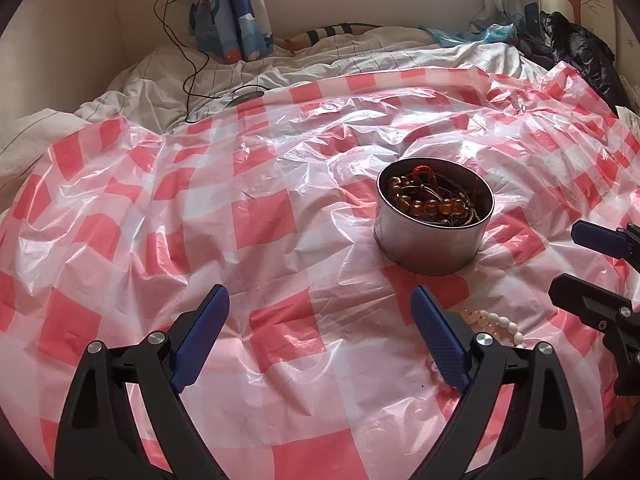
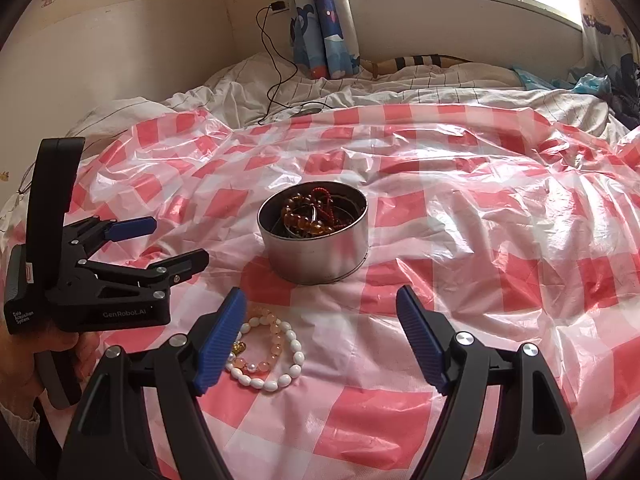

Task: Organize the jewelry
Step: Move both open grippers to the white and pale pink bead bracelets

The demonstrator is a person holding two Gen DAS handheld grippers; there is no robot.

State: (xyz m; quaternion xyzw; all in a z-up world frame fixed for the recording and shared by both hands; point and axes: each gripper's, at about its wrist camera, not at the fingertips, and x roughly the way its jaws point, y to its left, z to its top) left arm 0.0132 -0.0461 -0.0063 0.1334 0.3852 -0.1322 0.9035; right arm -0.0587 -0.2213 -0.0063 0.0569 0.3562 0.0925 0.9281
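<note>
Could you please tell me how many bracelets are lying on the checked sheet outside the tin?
2: a white bead bracelet and a peach bead bracelet inside its loop, both before the tin. The gripper finger may hide more.

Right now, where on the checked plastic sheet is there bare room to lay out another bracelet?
The checked sheet lies bare right of the metal tin and along its far side toward the rumpled bedding. Left of the tin is also bare in the left wrist view. It is crowded in front of the tin, where the white bead bracelets lie by both grippers' fingers.
</note>
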